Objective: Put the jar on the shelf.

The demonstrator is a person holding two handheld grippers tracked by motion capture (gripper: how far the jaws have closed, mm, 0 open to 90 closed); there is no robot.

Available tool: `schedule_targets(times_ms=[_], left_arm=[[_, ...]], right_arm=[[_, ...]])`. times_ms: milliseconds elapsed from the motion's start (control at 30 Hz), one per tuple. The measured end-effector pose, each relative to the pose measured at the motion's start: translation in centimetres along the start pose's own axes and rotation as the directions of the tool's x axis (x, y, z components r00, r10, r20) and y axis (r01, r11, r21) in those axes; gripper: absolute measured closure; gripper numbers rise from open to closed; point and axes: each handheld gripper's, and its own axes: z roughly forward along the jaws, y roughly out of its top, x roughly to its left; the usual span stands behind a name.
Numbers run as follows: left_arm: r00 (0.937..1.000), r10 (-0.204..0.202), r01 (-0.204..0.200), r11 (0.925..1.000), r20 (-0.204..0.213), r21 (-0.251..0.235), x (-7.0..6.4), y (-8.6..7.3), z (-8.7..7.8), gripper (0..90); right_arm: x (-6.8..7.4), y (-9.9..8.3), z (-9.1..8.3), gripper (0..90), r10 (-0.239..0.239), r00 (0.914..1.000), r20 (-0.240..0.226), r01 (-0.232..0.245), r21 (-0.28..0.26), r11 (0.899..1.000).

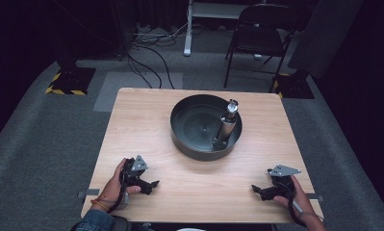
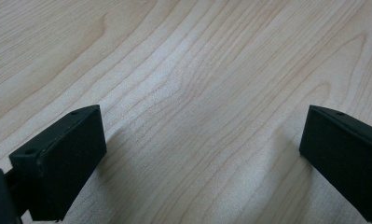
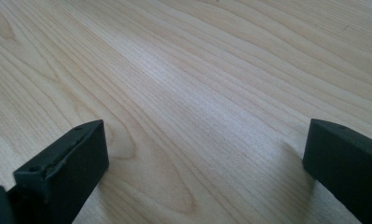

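Wooden worktop (image 1: 146, 120) carries a dark round pan (image 1: 185, 139) holding an upright metal bottle (image 1: 224, 127); nearer than the pan, left tongs (image 1: 153, 185) and right tongs (image 1: 255, 189) rest released, empty.

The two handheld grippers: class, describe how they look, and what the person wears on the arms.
Both the left gripper and the right gripper are black with blocky jaws, a grey three-cornered plate on top and a trailing cable. A denim-like blue sleeve covers the left forearm.
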Motion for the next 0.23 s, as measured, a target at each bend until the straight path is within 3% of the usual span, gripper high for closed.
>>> schedule_targets(times_ms=[233], left_arm=[[1.0,0.001,-0.001,1.0,0.001,0.001,0.06,0.07,0.05,0.0]], right_arm=[[-0.07,0.0,0.0,0.1,-0.006,1.0,-0.007,0.006,0.0,1.0]])
